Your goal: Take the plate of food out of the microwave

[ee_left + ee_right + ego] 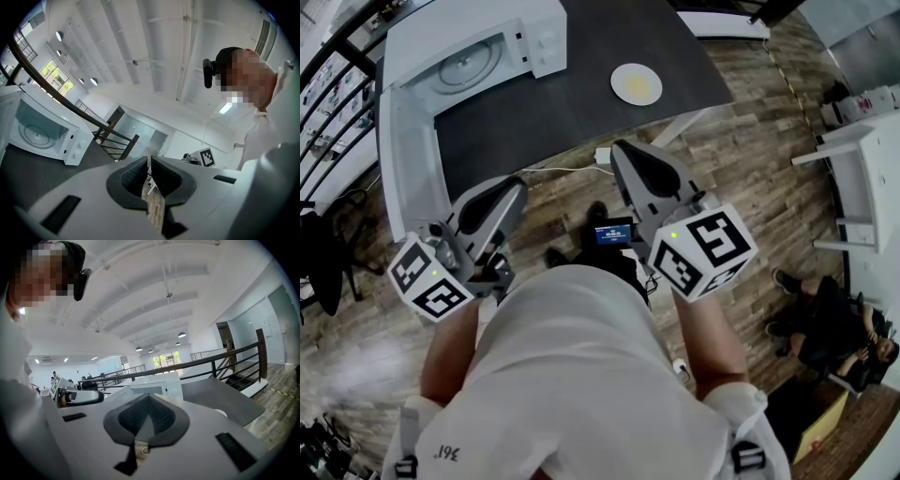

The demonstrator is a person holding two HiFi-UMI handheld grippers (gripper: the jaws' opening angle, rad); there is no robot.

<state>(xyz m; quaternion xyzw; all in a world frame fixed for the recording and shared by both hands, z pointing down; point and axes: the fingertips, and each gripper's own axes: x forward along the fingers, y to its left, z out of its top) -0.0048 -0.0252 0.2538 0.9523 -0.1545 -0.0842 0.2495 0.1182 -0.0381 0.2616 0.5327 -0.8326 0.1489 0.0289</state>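
— Where is the plate of food?
— The plate [636, 83] lies on the desk [544, 112], right of the microwave [539, 42] and apart from it. The door [408, 169] hangs open and inside I see only the turntable [469, 64], so I judge the plate is already out.
— And the claws?
— Both are away from the desk. The left claw [150, 161] shows a narrow gap with nothing in it. The right claw [147, 401] is closed and empty. I would approach nothing fast.
— Anything unclear?
— The food is too small to name, and the door's near end goes behind the left claw
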